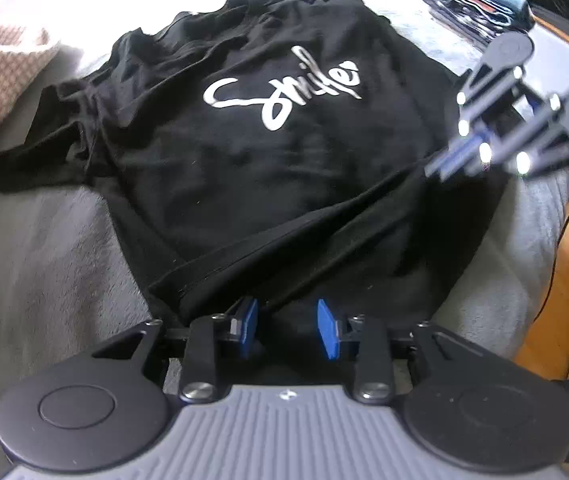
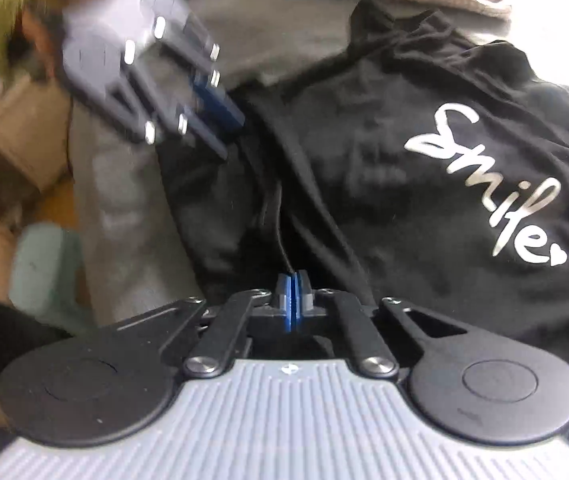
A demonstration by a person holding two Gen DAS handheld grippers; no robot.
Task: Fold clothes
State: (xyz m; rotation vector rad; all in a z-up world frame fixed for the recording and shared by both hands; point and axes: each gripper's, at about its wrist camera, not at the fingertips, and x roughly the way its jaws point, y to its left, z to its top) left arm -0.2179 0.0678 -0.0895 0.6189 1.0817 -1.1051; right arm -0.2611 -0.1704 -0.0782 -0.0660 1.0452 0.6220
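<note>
- Black T-shirt (image 1: 252,168), printed "Smile", lies spread on a grey blanket (image 1: 56,248).
- Left hand-held gripper (image 1: 286,320): blue pads apart at the near hem, gripping nothing.
- Right hand-held gripper (image 2: 293,286): pads pressed together over the shirt's edge; whether cloth is pinched, I cannot tell.

Looking down from close above the black shirt (image 1: 268,168) on the grey blanket (image 1: 52,248), left wrist view from the hem edge, right wrist view from one side, both sharing the white word.
</note>
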